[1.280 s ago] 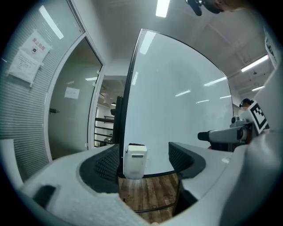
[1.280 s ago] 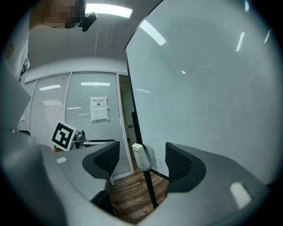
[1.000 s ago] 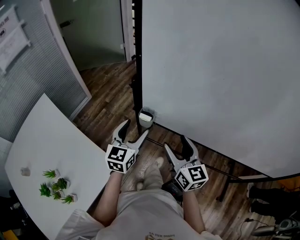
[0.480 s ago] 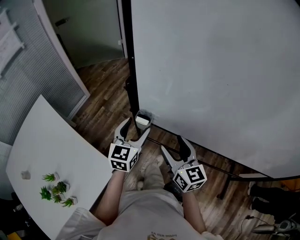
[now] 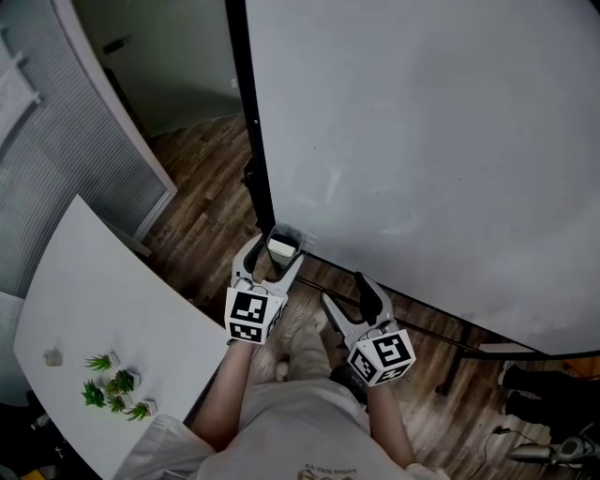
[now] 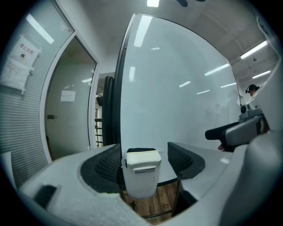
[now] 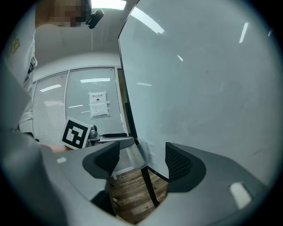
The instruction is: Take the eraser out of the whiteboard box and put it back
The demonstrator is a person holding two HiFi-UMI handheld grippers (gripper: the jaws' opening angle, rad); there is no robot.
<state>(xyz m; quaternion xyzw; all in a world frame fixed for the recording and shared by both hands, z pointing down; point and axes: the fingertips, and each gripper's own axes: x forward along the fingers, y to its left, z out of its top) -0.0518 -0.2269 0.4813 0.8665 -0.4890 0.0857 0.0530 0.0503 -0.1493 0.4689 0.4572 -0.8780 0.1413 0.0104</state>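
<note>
Left gripper (image 5: 272,249) hovered at the whiteboard box (image 6: 139,185).
The eraser (image 6: 142,160) stood between its released jaws; the right gripper (image 5: 346,290) gaped, empty.

Office or meeting room, going by the fittings; a large freestanding whiteboard (image 5: 422,141) on a black frame (image 5: 251,141) fills most of the head view; a clear whiteboard box (image 6: 139,181) hangs at its lower corner with an eraser (image 6: 142,159) standing in it; wood-pattern floor (image 5: 202,202); white table (image 5: 103,291) at the left with small potted plants (image 5: 114,389) on it; partition wall with closed slatted blinds (image 5: 56,131) behind the table; a printed notice (image 7: 98,105) is stuck on that partition in the right gripper view; a plain door (image 6: 66,119) beside the board in the left gripper view; ceiling light panels (image 6: 153,2) overhead.
</note>
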